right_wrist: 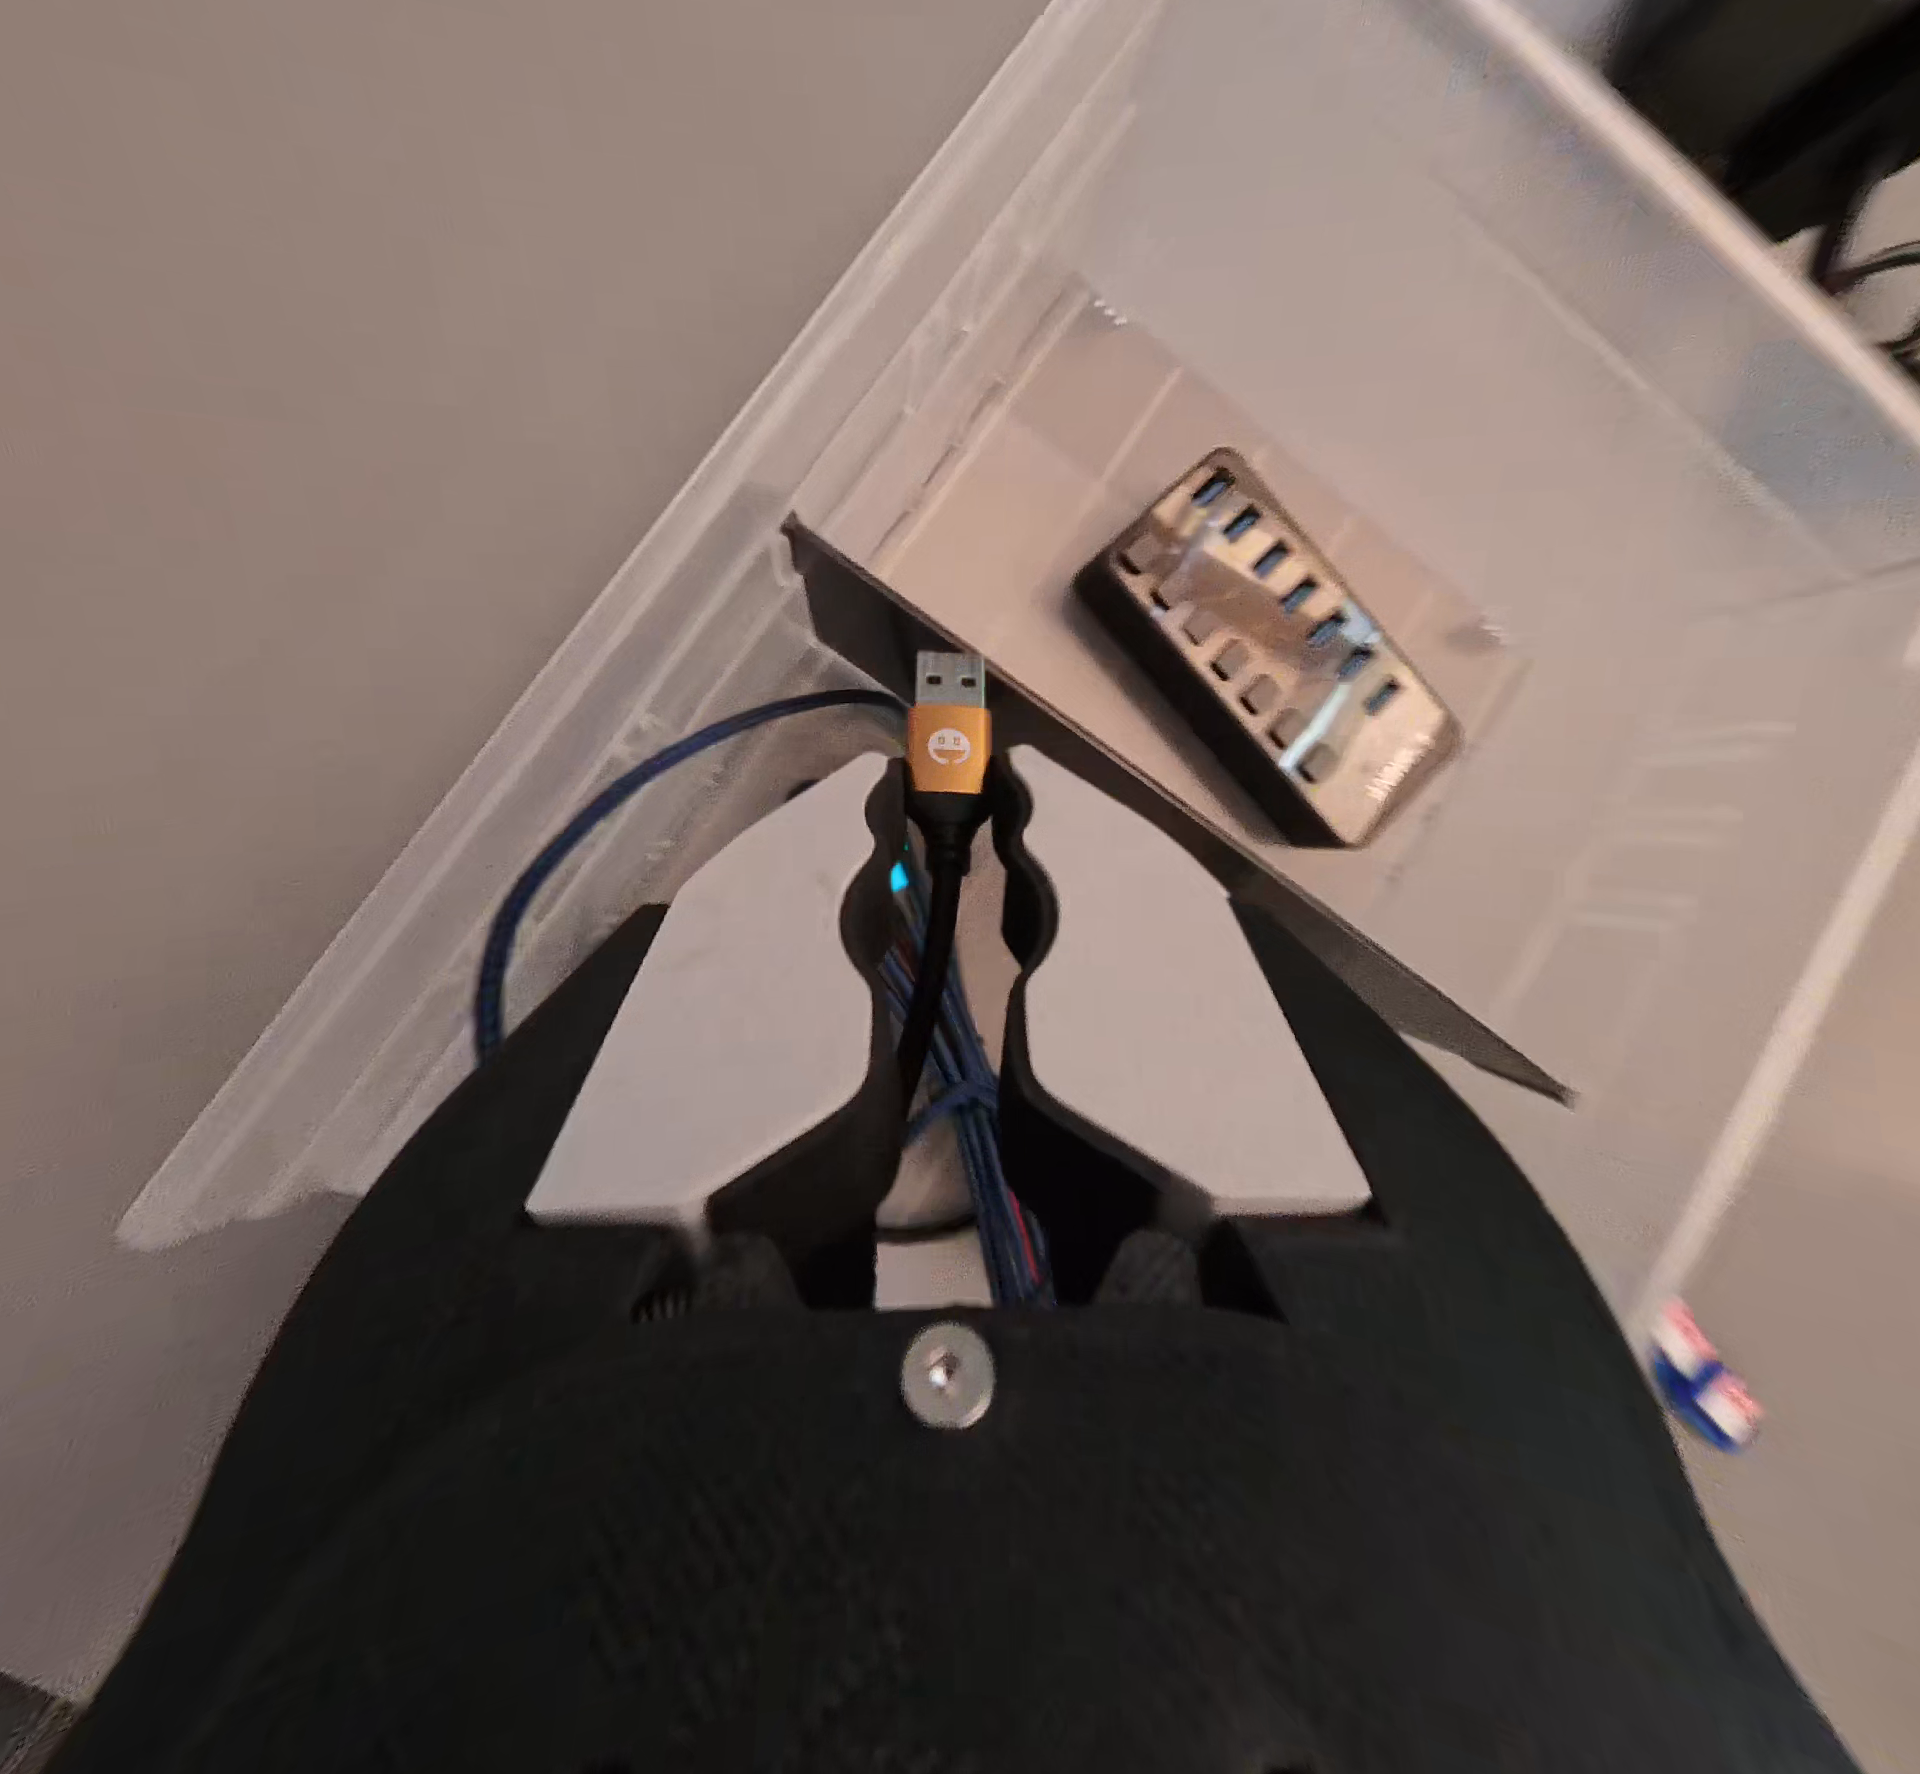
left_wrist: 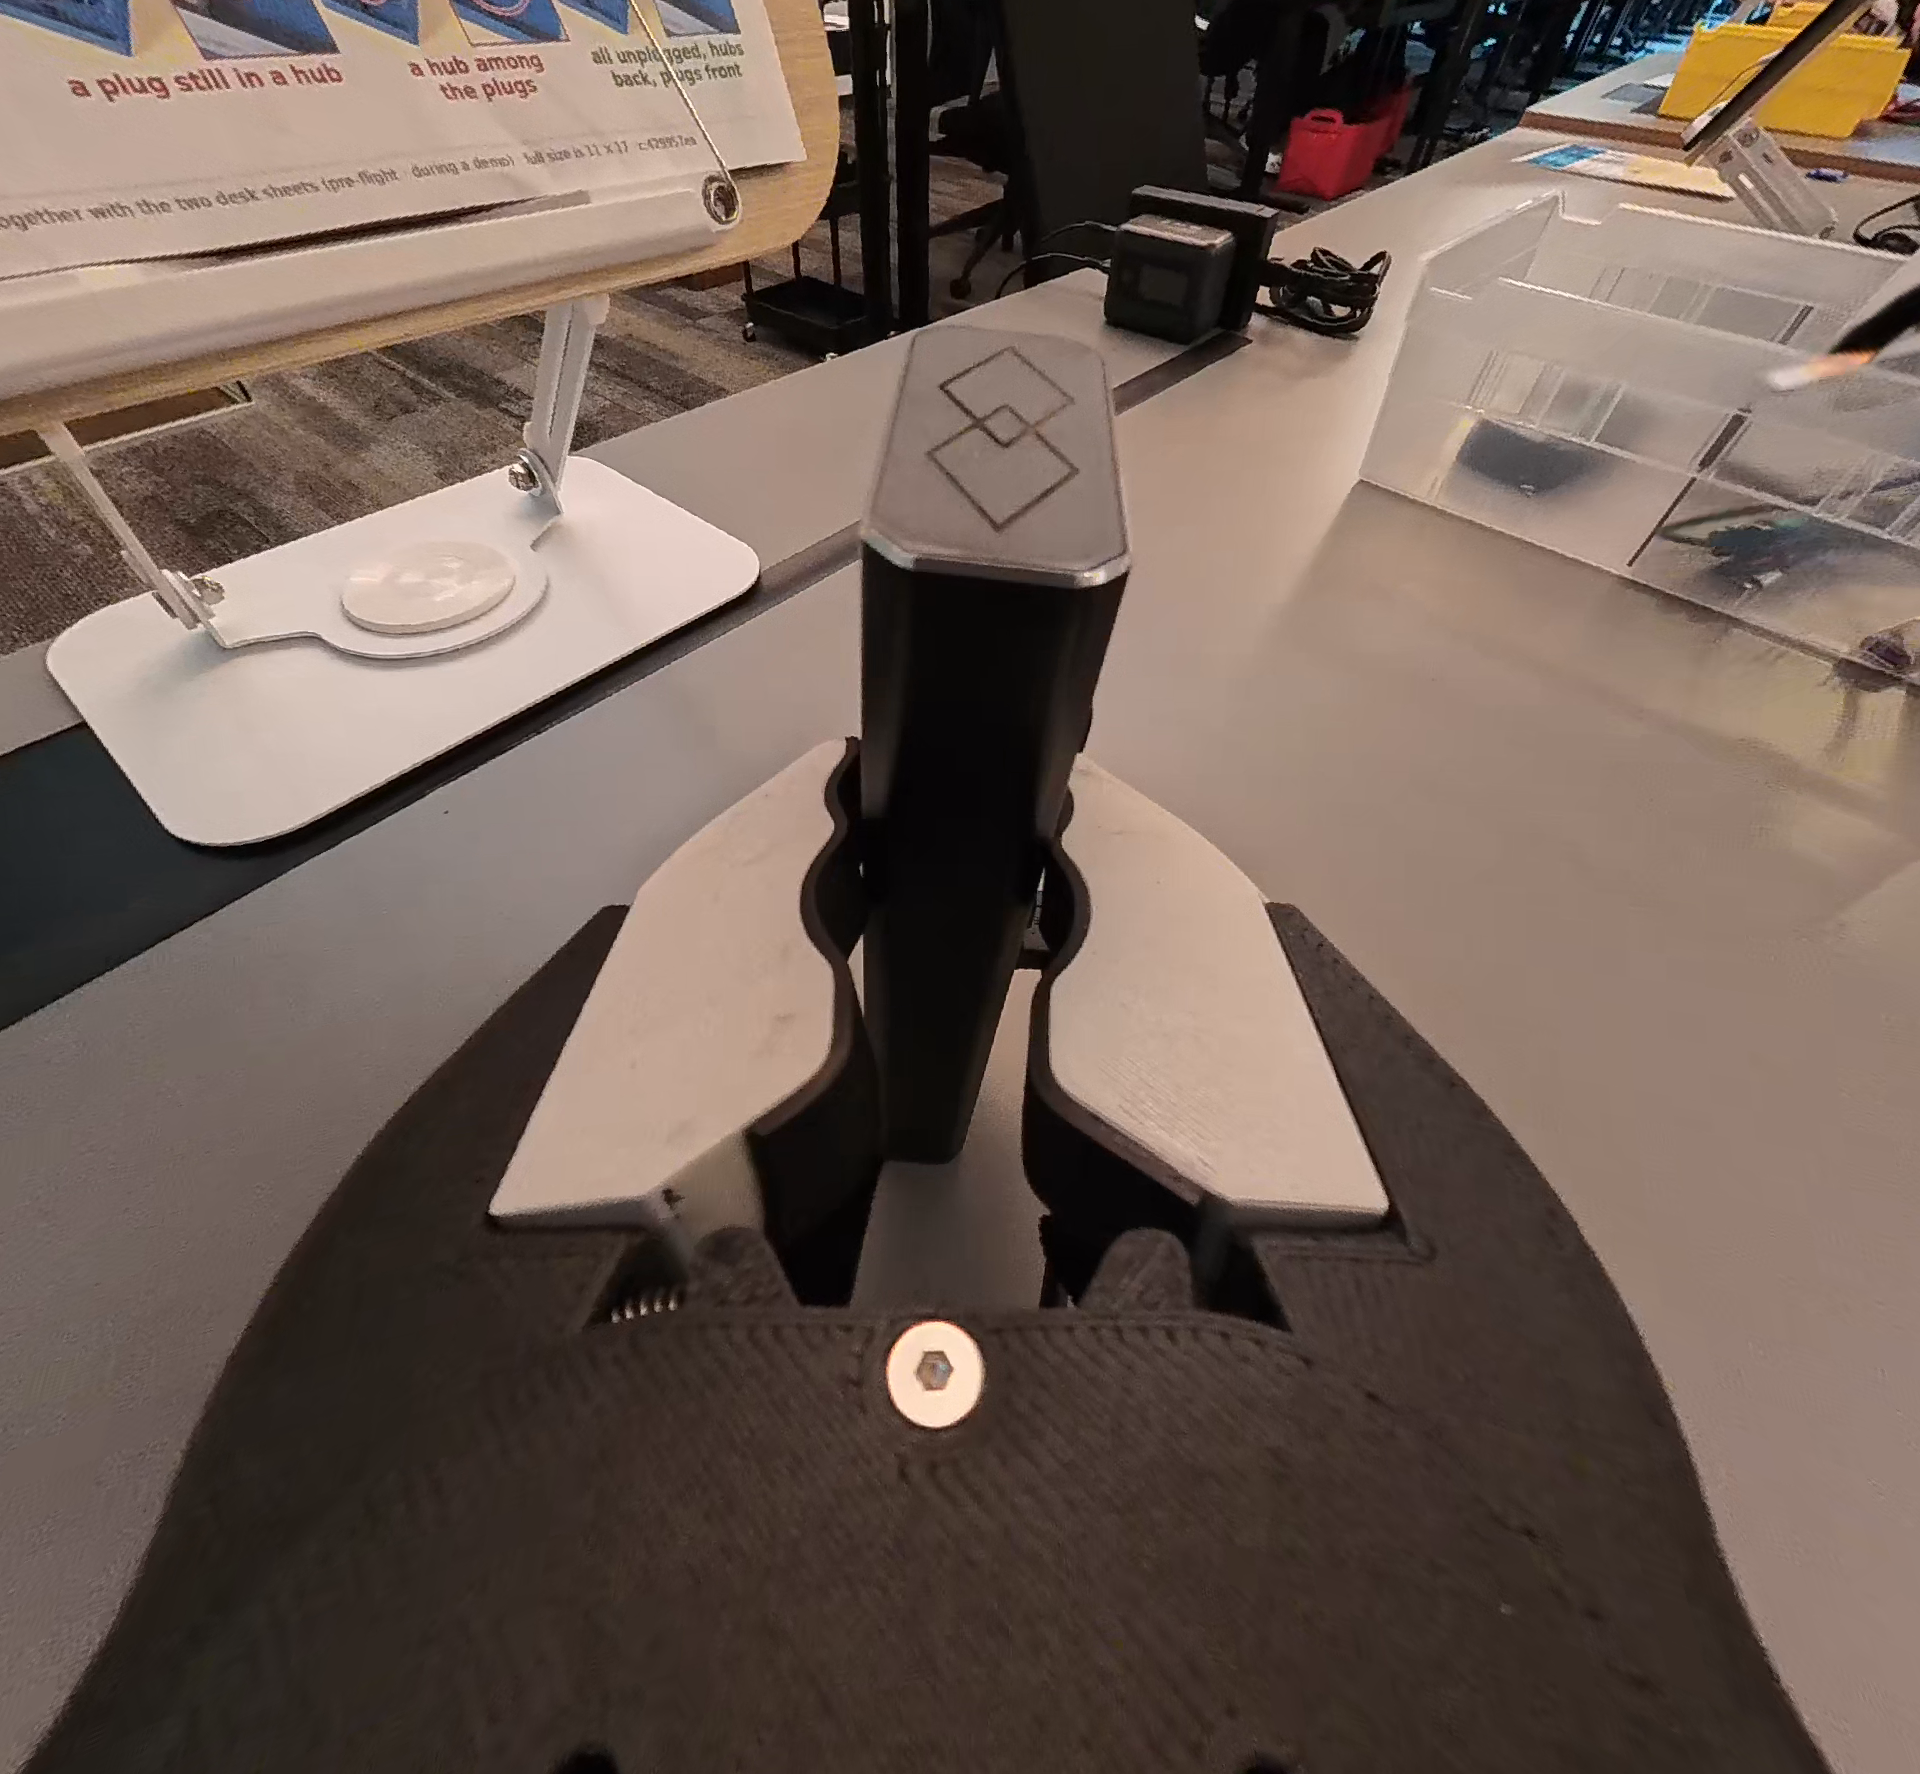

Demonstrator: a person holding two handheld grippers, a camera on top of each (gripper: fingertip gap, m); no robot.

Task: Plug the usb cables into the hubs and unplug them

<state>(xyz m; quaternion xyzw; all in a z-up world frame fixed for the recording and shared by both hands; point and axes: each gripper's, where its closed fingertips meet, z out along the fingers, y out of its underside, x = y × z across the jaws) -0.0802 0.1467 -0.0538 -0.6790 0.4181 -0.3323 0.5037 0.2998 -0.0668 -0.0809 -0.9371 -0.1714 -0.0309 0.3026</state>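
Note:
My left gripper is shut on a tall black hub with a diamond mark on its end and holds it upright above the grey table. My right gripper is shut on a USB cable just behind its orange plug, whose metal tip points forward. It hovers over a clear plastic bin. A flat black hub with a row of blue ports lies inside the bin, to the right of the plug and apart from it. A blue braided cable loops to the left.
A paper sheet on a wooden board stands on a white stand at the left. A black box with cables sits at the table's far edge. The clear bin is to the right. A small blue, red and white item lies at the right. Left tips to right tips: about 45 cm.

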